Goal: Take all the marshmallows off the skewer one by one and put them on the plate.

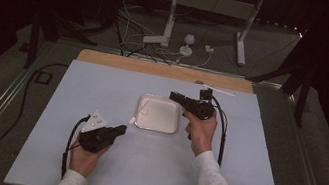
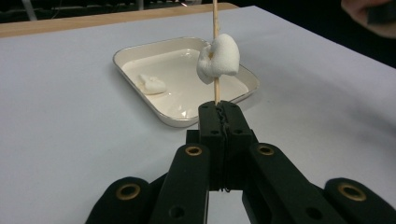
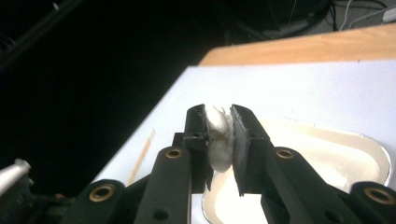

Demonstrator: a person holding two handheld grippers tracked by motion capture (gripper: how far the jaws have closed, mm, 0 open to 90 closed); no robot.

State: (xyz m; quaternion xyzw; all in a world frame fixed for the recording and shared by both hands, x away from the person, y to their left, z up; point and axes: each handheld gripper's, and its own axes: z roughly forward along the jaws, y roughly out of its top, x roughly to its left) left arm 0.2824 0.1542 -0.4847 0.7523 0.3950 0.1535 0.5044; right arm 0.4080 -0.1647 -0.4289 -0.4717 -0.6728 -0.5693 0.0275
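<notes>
High view: we hold the left gripper (image 1: 122,129) near the tray (image 1: 169,126), its skewer tip with a marshmallow (image 1: 132,120) just off the tray's near-left corner. The right gripper (image 1: 175,96) hangs over the tray's far-right corner. A second skewer (image 1: 221,90) lies on the table (image 1: 102,87) beyond it.

Left gripper view: our jaws are shut tight on the skewer (image 2: 215,91), which stands upright with one marshmallow (image 2: 219,58) threaded partway up. A further marshmallow (image 2: 152,84) lies in the tray (image 2: 187,122).

Right gripper view: our jaws pinch a marshmallow (image 3: 220,142), squashed between the pads, above the tray (image 3: 373,144). Another skewer (image 3: 141,156) lies on the table at its edge.

Step in hand: we judge that one piece is on and the second is picked up, not yet threaded.

Next move: we think we must bring the right gripper to the skewer's tip, line the marshmallow's middle up with the point, and push down while the left holds steady. A skewed push could tear it or bend the stick.
</notes>
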